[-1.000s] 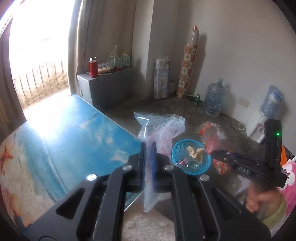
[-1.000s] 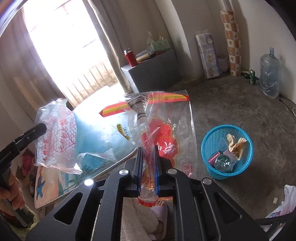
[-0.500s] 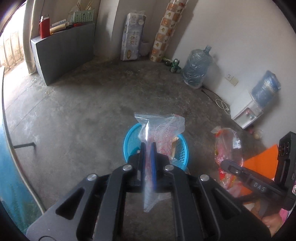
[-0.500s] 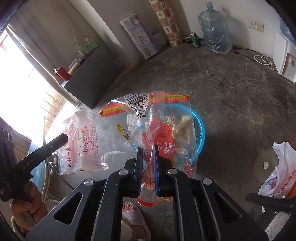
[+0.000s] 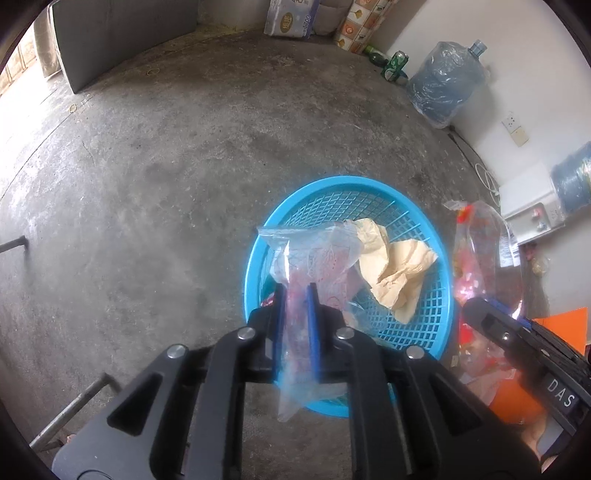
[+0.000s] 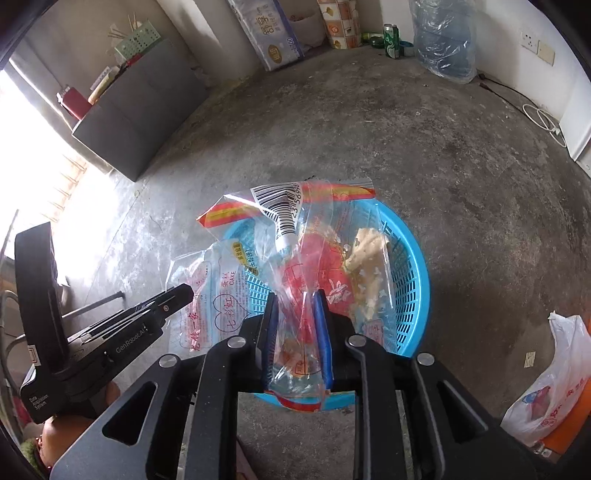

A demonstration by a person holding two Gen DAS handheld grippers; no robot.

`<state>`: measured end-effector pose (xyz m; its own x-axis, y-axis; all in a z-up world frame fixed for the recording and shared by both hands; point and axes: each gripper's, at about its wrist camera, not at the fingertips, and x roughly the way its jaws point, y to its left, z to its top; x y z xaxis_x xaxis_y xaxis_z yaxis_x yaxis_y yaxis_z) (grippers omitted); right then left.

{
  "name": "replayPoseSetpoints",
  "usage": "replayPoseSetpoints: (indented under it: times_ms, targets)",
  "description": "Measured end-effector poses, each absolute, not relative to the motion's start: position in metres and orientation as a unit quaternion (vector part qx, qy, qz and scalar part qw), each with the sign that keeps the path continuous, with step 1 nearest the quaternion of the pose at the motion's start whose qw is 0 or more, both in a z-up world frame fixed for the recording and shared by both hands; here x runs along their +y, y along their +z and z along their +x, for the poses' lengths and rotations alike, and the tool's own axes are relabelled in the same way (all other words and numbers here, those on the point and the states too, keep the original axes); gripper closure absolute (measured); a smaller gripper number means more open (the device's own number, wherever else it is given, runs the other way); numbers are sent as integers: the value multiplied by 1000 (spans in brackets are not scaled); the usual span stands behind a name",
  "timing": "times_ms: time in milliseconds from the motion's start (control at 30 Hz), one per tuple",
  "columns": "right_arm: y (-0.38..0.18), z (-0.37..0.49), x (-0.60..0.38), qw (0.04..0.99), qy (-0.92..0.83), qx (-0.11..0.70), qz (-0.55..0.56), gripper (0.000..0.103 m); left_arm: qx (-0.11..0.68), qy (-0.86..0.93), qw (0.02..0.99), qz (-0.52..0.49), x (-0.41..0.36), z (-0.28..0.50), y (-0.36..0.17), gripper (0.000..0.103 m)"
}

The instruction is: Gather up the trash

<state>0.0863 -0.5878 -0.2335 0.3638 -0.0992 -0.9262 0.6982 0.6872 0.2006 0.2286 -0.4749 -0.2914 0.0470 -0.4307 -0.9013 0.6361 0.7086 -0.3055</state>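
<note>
A round blue mesh basket (image 5: pixel 417 210) stands on the concrete floor, holding crumpled brown paper (image 5: pixel 395 269). My left gripper (image 5: pixel 294 291) is over the basket's near left rim; its jaws have parted a little and the clear pink-printed plastic bag (image 5: pixel 314 258) still hangs between them. My right gripper (image 6: pixel 297 299) is shut on a clear red-printed wrapper (image 6: pixel 317 258) with a barcode, held over the basket (image 6: pixel 413 266). The left gripper (image 6: pixel 177 295) and its bag (image 6: pixel 214 295) show at left in the right wrist view.
A grey cabinet (image 6: pixel 140 110) stands by the bright doorway. A water jug (image 5: pixel 443 85), cans (image 5: pixel 395 66) and a tissue pack (image 6: pixel 269 33) line the back wall. A white plastic bag (image 6: pixel 554 376) lies at right. Metal table legs (image 5: pixel 70 410) stand at left.
Both grippers swung from the table down over the blue basket, carrying their bags. The left jaws have opened slightly; the basket now looks larger and closer.
</note>
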Motion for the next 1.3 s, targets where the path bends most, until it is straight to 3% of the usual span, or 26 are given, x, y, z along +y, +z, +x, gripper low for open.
replayPoseSetpoints:
  times_ms: [33,167,300,567,833,1200,1300]
  targets:
    - [-241,90,-588,765,-258,511,295,58,587,-376,712,90,-477,228,-297,80]
    - [-253,91,-588,760,-250,526,288,50,580,-396,709,67,-475,226,-299,55]
    - [-236,68,-592,771,-255,488,319,45,569,-410,712,38,-473,227,-284,45]
    - [-193,23,-585,789,-277,419,354,45,522,-435,734,-6,-453,220,-219,39]
    - [-143,-12,-546,815,-264,386,343,45,463,-492,737,33,-409,163,-128,32]
    - [-68,-51,-479,854,-256,356,281,36,402,-487,771,83,-274,79,-47,19]
    - [-50,-55,-446,864,-251,347,265,27,388,-469,789,82,-237,62,-31,15]
